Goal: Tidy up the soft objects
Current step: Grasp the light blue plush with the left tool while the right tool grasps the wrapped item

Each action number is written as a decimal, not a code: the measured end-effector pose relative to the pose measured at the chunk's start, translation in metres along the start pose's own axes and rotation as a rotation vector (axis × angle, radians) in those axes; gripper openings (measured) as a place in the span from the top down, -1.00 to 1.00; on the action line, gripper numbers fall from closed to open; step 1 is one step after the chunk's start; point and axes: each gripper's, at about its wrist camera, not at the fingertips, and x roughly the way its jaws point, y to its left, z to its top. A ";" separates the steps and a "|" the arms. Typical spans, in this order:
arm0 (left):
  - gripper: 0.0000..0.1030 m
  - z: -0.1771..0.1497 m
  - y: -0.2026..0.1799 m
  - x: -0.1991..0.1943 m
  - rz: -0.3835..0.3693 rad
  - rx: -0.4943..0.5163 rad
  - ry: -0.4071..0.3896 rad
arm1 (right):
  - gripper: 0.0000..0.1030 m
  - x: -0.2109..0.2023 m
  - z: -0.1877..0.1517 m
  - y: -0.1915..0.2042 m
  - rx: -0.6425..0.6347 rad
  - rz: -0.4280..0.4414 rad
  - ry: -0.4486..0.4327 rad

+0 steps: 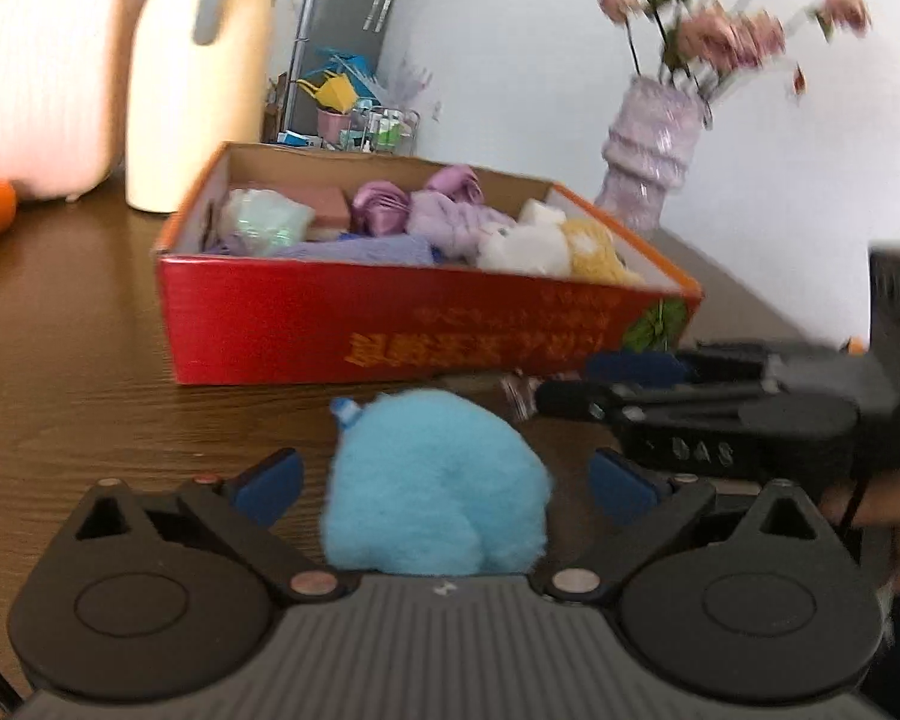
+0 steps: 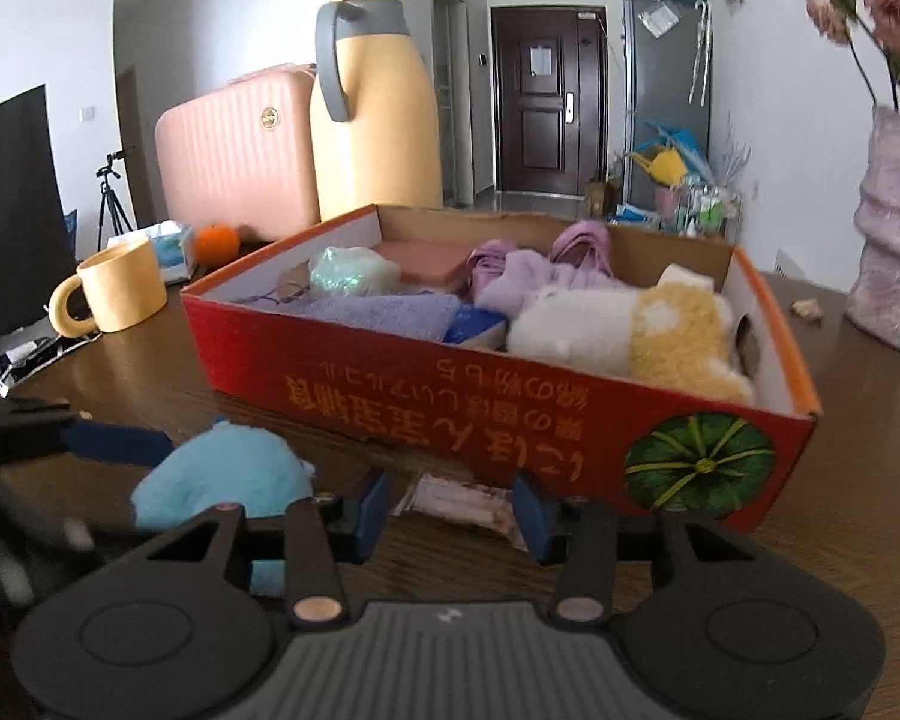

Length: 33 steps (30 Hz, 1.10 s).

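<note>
Since the blue plush (image 1: pixel 435 492) sits between the spread pads of the left tool (image 1: pixel 444 483) — not yet pinched — close slowly w/ a centred grip, then lift over the red box (image 1: pixel 390 312) just ahead. Right tool (image 2: pixel 450 519) is open, holding nothing, approx. beside the plush.
</note>
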 end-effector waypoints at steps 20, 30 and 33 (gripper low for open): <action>-0.37 -0.006 -0.009 0.003 0.126 0.072 -0.011 | 0.07 0.023 -0.002 0.005 0.061 -0.024 0.026; -0.37 -0.011 -0.014 -0.030 0.118 0.027 -0.062 | 0.30 -0.003 -0.015 0.019 0.020 -0.057 0.039; -0.37 -0.024 -0.019 -0.058 0.093 0.003 -0.080 | 0.31 -0.034 -0.028 0.027 0.025 -0.057 0.018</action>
